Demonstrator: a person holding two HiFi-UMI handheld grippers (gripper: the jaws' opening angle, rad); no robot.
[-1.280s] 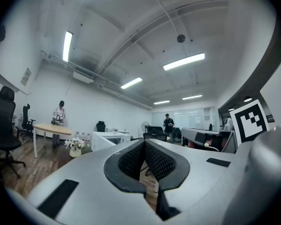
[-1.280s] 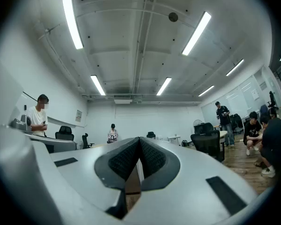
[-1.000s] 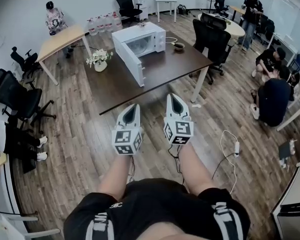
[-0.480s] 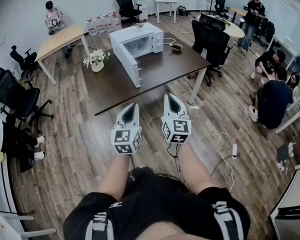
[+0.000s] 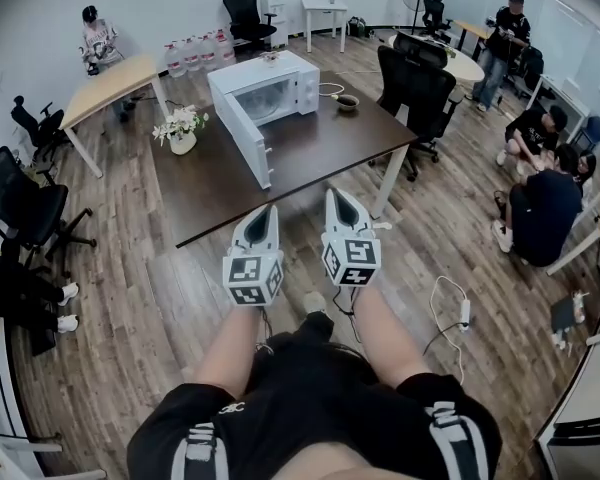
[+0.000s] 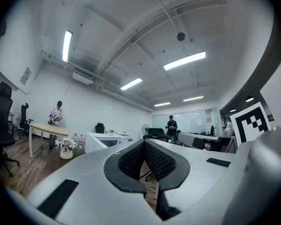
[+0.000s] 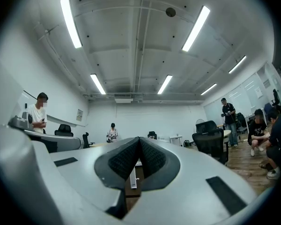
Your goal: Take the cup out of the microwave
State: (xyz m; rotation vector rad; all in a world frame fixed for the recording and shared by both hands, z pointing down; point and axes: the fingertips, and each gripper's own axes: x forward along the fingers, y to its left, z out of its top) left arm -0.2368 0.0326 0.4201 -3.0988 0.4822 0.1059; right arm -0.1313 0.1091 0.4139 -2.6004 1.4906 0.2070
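jaws: left gripper (image 5: 266,212) and right gripper (image 5: 339,196) both closed, empty, well short of microwave (image 5: 278,72) | cup: unseen inside microwave; judged light, rigid, breakable | hold: rim wall advised

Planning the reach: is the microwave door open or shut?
Open: the microwave door stands swung out from its front, cavity exposed.
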